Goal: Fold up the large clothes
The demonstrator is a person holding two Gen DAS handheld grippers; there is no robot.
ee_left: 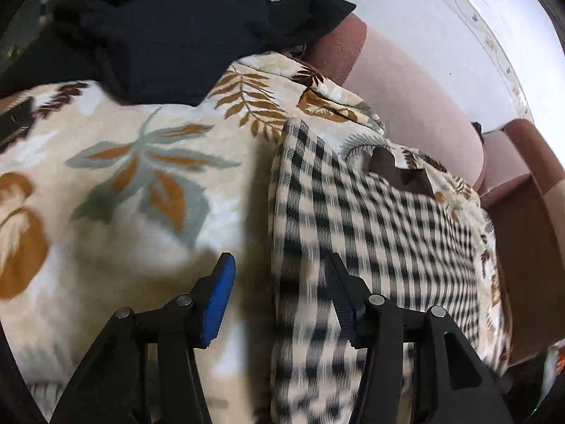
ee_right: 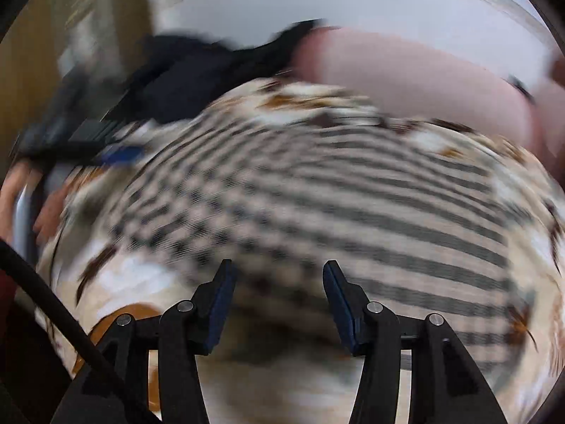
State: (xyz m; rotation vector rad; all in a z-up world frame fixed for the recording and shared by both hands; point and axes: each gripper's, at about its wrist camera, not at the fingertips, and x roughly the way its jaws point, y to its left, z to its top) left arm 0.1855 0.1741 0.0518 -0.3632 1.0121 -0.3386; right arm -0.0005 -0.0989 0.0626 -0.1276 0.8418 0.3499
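A black-and-cream checked garment point(ee_left: 370, 233) lies folded flat on a leaf-print blanket point(ee_left: 134, 176) that covers a sofa seat. My left gripper point(ee_left: 279, 265) is open and empty, just above the garment's left edge. In the right wrist view, which is blurred by motion, the checked garment point(ee_right: 335, 198) fills the middle. My right gripper point(ee_right: 277, 272) is open and empty above its near edge. The left gripper point(ee_right: 106, 145) shows at the far left of that view.
A heap of dark navy clothes point(ee_left: 169, 28) lies on the blanket at the back. The pink sofa back point(ee_left: 416, 106) and a brown armrest point(ee_left: 522, 233) border the right side. A white wall point(ee_left: 441, 17) stands behind.
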